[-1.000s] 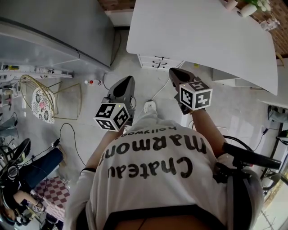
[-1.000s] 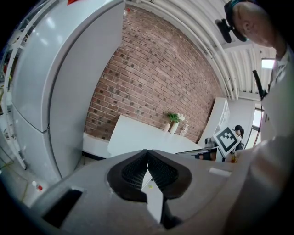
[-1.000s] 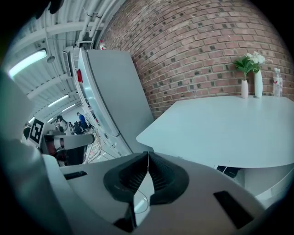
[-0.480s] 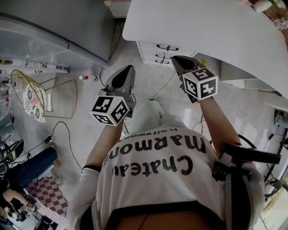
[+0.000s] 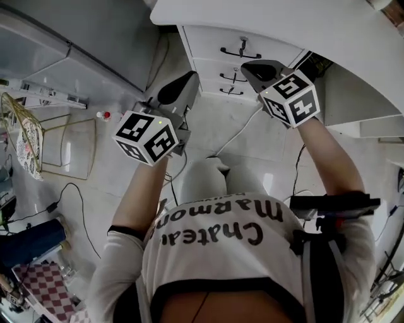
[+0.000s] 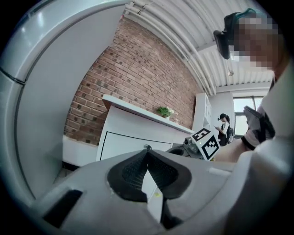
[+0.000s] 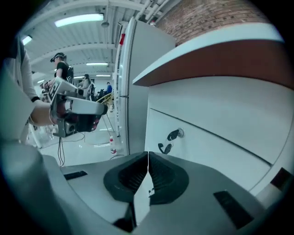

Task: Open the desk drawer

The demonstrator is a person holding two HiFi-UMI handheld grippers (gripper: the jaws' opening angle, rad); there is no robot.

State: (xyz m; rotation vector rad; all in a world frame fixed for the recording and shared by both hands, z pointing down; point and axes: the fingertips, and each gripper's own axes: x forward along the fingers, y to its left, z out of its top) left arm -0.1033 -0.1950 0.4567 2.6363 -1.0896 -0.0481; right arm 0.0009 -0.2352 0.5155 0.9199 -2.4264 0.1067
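Our right gripper (image 5: pixel 254 68) hangs with its jaws pressed together on nothing, near the top drawer (image 5: pixel 208 43) and short of its dark handle (image 5: pixel 240 50). We hold the left gripper (image 5: pixel 179 89) to its left, likewise closed and empty. The drawers sit flush under the white desk top (image 5: pixel 284 19).

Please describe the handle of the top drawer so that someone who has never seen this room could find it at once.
Find the large white desk; in the head view, a stack of white drawers stands under its left end. The handle is the dark curved pull on the uppermost drawer front, the highest of three handles, directly beneath the desk top.
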